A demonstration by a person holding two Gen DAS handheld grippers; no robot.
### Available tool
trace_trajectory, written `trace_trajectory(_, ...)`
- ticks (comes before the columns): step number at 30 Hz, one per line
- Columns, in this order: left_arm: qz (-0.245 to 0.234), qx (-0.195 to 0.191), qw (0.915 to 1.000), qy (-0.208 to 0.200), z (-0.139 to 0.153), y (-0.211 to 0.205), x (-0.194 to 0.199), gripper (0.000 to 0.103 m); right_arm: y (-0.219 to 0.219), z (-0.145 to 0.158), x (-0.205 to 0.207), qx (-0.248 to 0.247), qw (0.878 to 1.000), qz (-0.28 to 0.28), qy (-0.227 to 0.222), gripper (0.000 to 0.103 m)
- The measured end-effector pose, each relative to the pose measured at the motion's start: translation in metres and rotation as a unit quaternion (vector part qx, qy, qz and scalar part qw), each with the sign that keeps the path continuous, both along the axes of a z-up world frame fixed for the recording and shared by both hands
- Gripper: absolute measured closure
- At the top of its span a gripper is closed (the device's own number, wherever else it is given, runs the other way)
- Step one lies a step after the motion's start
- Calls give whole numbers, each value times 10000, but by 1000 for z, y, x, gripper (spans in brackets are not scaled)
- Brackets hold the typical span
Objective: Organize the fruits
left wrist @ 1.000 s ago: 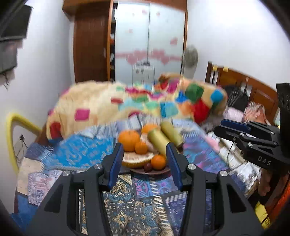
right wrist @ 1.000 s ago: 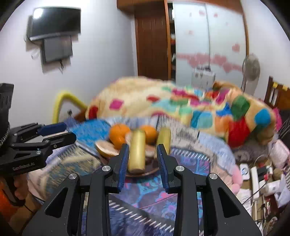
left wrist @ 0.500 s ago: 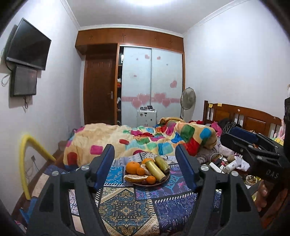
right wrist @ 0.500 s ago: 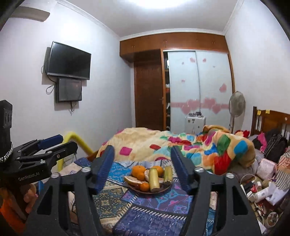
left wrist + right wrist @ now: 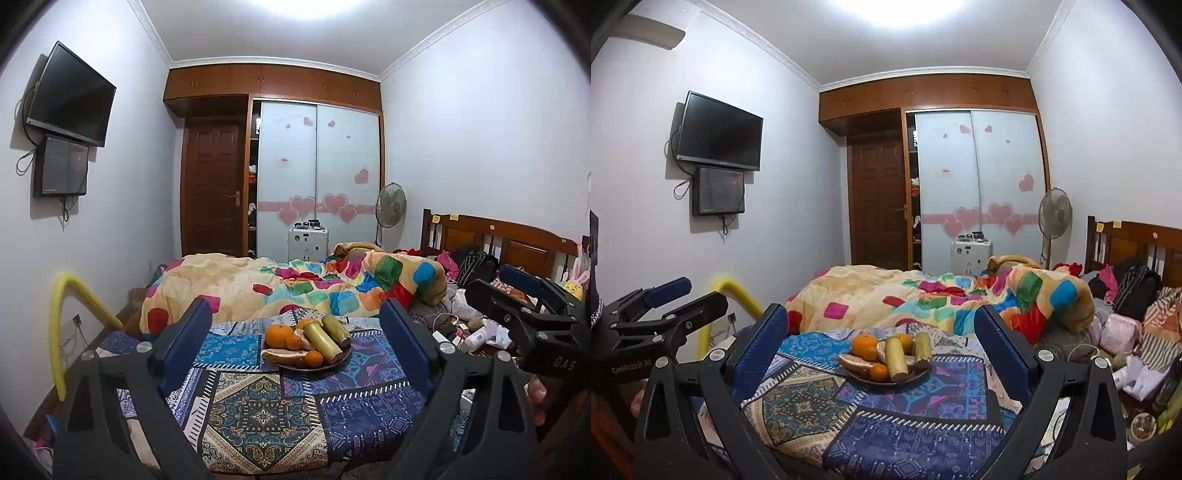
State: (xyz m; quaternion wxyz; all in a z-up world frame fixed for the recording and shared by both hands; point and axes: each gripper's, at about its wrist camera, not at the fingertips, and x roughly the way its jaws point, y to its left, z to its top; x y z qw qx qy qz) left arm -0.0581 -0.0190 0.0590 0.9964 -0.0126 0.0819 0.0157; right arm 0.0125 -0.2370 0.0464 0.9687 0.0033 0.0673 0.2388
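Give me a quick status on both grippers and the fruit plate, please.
Left gripper and right gripper open, empty, jaws just widened. Fruit piled on plate, untouched. Nothing in the way.

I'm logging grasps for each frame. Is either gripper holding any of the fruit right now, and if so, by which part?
Nothing is held. The left gripper and right gripper have just been opening and stand wide with nothing between them; the fruit lies on the plate, well ahead.

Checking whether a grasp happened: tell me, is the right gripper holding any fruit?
No. The right gripper stands wide open with nothing between its pads, and the fruit lies on the plate beyond.
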Motion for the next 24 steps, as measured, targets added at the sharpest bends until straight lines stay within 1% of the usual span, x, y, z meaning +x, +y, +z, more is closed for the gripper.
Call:
trace_trajectory(16, -33, 57, 10000, 10, -2, -5, 0, 0, -1, 1, -7, -13, 10000, -22, -74, 0)
trace_trajectory(20, 26, 110, 9999, 7, -3, -7, 1, 0, -1, 1, -7, 14, 10000, -37, -63, 0)
trace_trajectory(24, -3, 83, 10000, 44, -4, -8, 3, 0, 0, 1, -7, -10, 9999, -76, -66, 0)
